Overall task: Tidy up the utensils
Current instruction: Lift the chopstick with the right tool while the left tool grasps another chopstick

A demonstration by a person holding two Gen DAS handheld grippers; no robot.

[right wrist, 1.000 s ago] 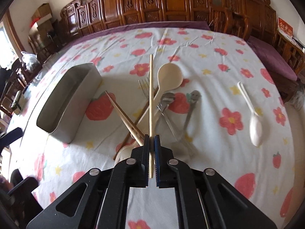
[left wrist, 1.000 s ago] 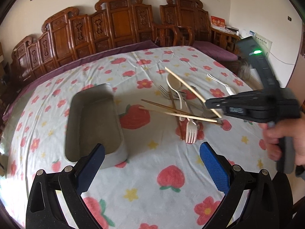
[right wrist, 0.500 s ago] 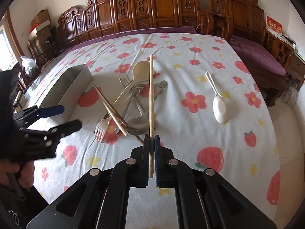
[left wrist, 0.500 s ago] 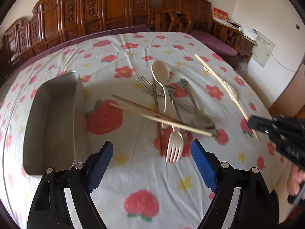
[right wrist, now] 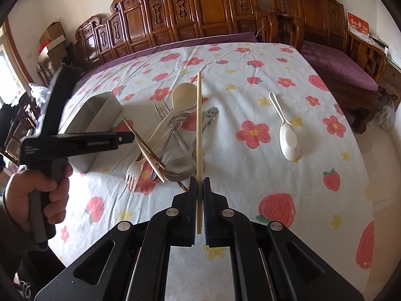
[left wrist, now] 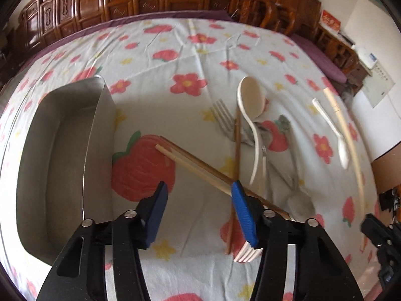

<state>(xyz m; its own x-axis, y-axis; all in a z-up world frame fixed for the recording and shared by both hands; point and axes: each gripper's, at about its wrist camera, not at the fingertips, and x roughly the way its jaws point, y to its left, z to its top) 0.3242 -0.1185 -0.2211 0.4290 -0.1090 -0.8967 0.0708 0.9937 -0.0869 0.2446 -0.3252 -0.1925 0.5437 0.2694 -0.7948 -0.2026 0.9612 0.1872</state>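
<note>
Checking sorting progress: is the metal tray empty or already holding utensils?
Empty. The left wrist view shows the metal tray with a bare bottom; the chopsticks, forks and spoons lie outside on the tablecloth.

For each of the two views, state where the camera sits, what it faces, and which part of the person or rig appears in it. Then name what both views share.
Left wrist: on the left gripper, jaws open, facing the metal tray and utensil pile; shows the other gripper's tip.
Right wrist: on the right gripper, shut on a chopstick; shows the left hand.
Shared: tray, pile, white spoon.
</note>
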